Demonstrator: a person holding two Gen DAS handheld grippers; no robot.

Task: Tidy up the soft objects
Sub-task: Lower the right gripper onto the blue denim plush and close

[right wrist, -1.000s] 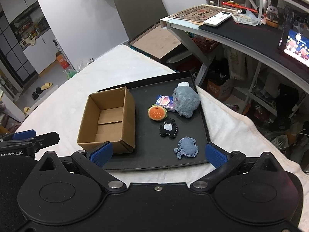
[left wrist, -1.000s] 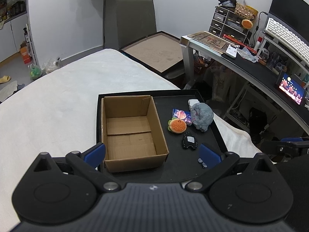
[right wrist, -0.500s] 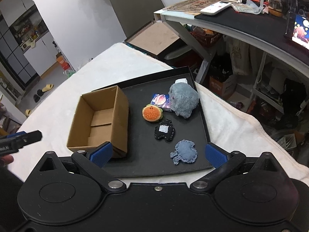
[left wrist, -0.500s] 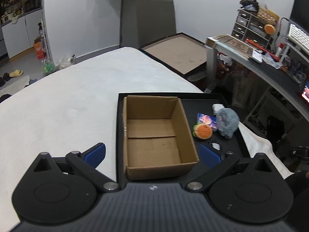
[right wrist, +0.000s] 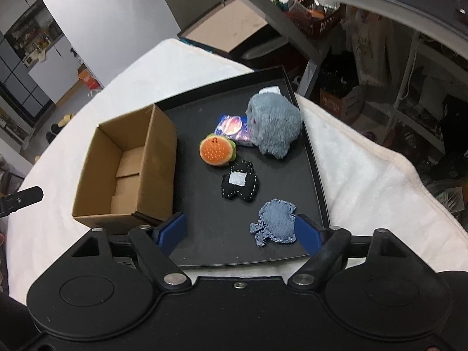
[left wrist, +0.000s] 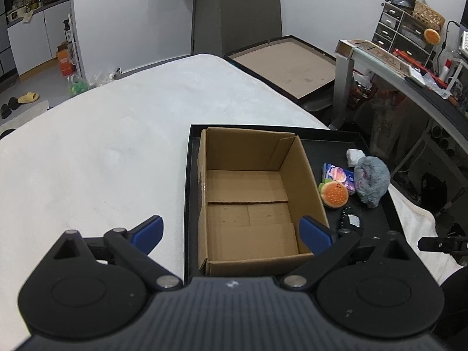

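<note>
An open, empty cardboard box (left wrist: pixel 251 193) (right wrist: pixel 131 169) stands on the left of a black tray (right wrist: pixel 292 175). Right of it on the tray lie a grey furry plush (right wrist: pixel 273 125) (left wrist: pixel 371 181), a burger plush (right wrist: pixel 218 152) (left wrist: pixel 335 194), a purple packet (right wrist: pixel 231 125), a black stitched plush (right wrist: pixel 241 182) and a blue denim plush (right wrist: pixel 275 220). My left gripper (left wrist: pixel 231 229) is open and empty over the box's near end. My right gripper (right wrist: pixel 241 229) is open and empty, low over the tray's near edge, its right finger next to the denim plush.
The tray lies on a white cloth-covered table (left wrist: pixel 117 146). A desk with drawers and clutter (left wrist: pixel 409 58) stands to the right, a framed board (left wrist: pixel 286 64) and a chair (left wrist: pixel 248 14) beyond the table. The left gripper's tip (right wrist: pixel 22 199) shows at the right wrist view's left edge.
My left gripper has shifted left, so the box now sits between its fingers. My right gripper has moved forward and down toward the tray, closing on the denim plush.
</note>
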